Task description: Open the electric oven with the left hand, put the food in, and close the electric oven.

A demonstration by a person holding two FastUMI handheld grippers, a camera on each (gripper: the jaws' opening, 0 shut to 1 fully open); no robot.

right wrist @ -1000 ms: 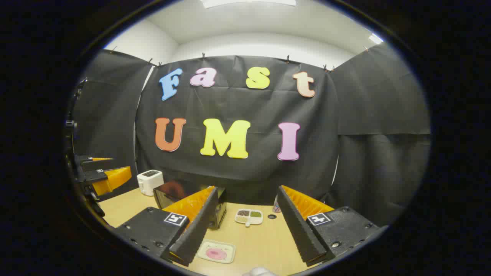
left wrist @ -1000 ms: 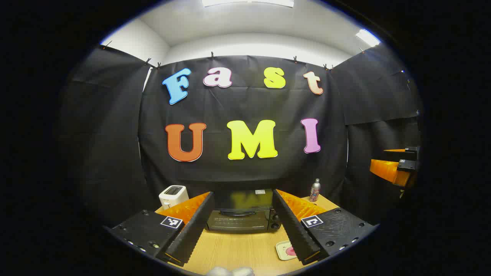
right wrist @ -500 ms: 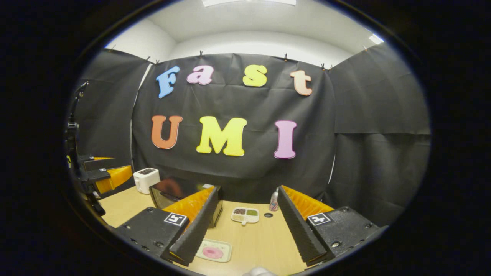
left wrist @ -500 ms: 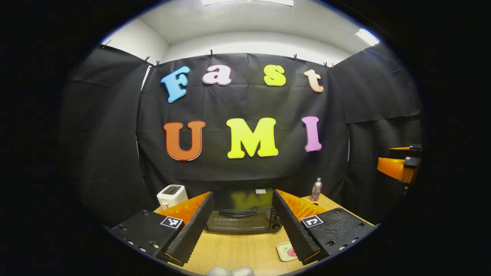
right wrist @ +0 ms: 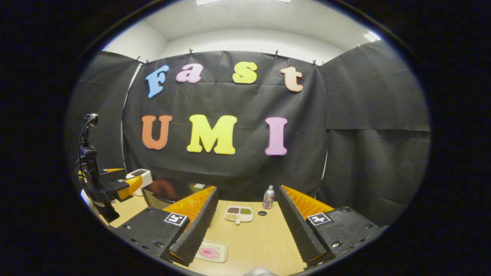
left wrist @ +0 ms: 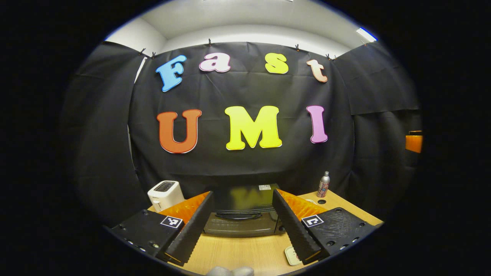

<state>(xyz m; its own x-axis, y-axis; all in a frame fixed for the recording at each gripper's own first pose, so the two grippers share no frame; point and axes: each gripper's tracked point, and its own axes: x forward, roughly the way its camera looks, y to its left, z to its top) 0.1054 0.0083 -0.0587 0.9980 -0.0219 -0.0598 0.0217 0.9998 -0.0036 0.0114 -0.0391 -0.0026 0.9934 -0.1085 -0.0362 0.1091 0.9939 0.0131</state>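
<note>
The black electric oven (left wrist: 239, 216) stands on the wooden table (left wrist: 238, 253) with its door closed and its handle across the front. My left gripper (left wrist: 241, 192) is open, its fingers framing the oven a short way in front of it. A small plate with a pink doughnut-like food (right wrist: 209, 252) lies near my right gripper (right wrist: 247, 188), which is open and holds nothing. In the right gripper view the oven (right wrist: 168, 193) is at the left, with the left gripper (right wrist: 126, 180) beside it. The plate's corner (left wrist: 291, 256) peeks out behind a finger.
A white toaster (left wrist: 165, 193) stands left of the oven. A small bottle (right wrist: 268, 196) stands at the back of the table, with its cap (right wrist: 262, 213) and a divided snack tray (right wrist: 238, 214) lying before it. Black cloth walls close in the table.
My left gripper has moved closer to the oven, which now looks larger between its fingers. The right gripper view has swung slightly right, bringing the bottle between its fingers.
</note>
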